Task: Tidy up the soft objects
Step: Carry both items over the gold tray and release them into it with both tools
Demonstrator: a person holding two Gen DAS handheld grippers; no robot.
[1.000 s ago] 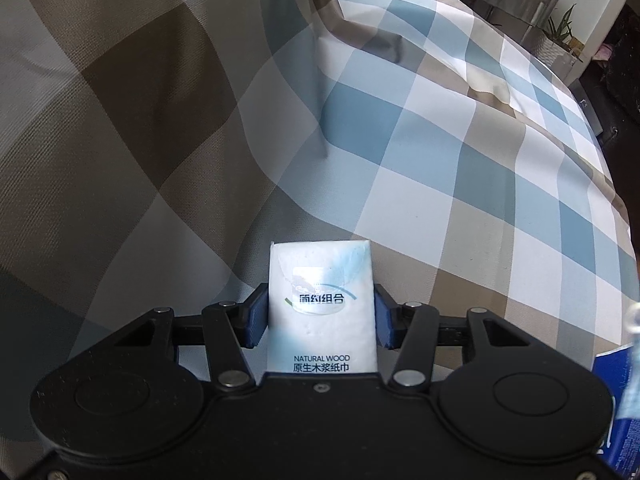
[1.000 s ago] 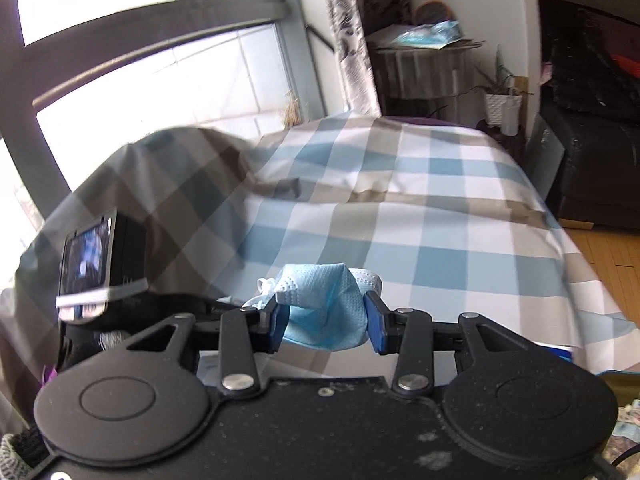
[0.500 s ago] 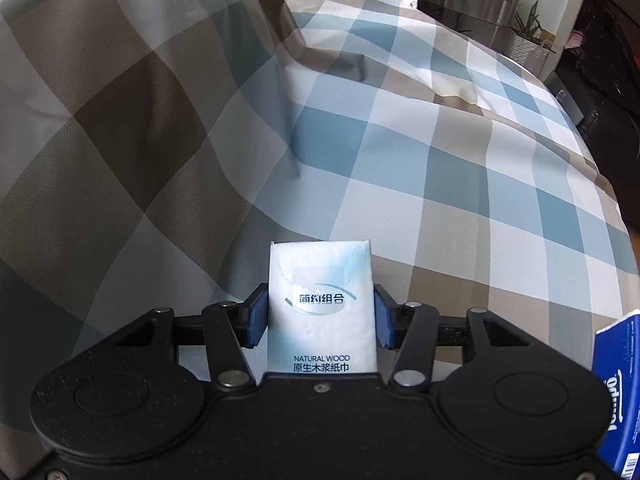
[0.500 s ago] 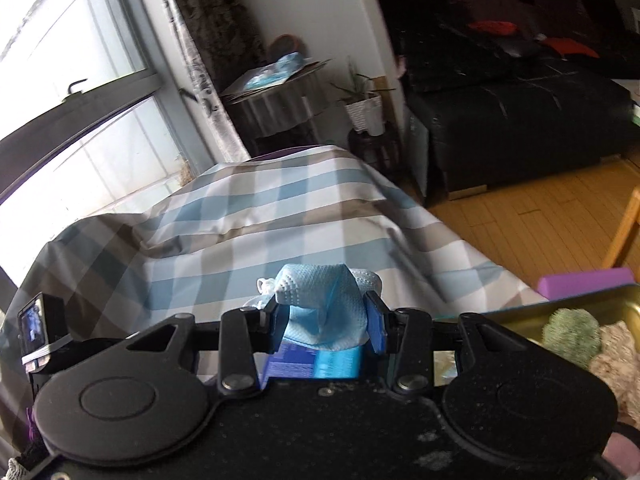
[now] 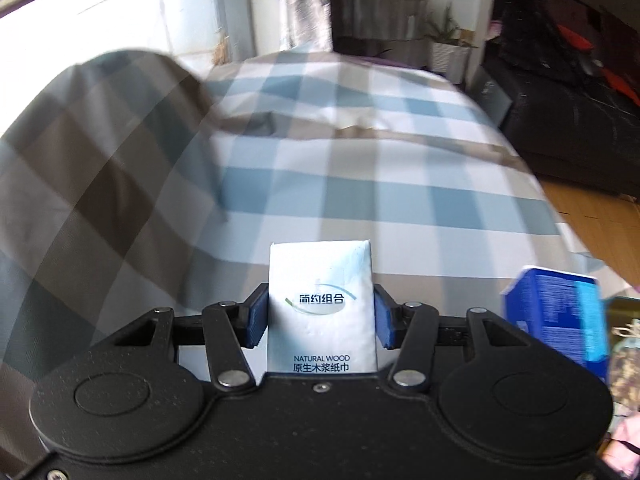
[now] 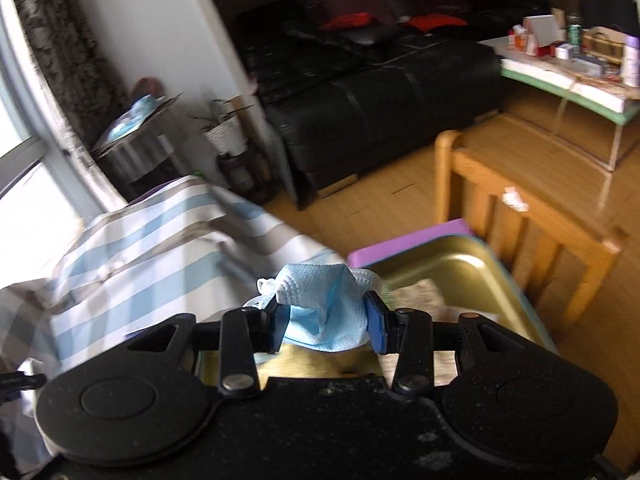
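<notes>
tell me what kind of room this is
Most likely a lived-in home living room: a black sofa with cushions stands against the wall, a wooden chair sits on a wood floor, and a cluttered side table is beyond. A checked cloth covers the work surface by a window.

White tissue pack [image 5: 322, 308] reads "NATURAL WOOD" plus Chinese characters; blue box's [image 5: 560, 320] print seems illegible.

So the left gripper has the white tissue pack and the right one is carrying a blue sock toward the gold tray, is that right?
Not quite. The right gripper holds a crumpled blue face mask, not a sock; the right wrist view shows its pleated fabric and white ear loops. The rest stands: the left gripper has the white tissue pack, and the gold tray lies just ahead of the mask.
</notes>
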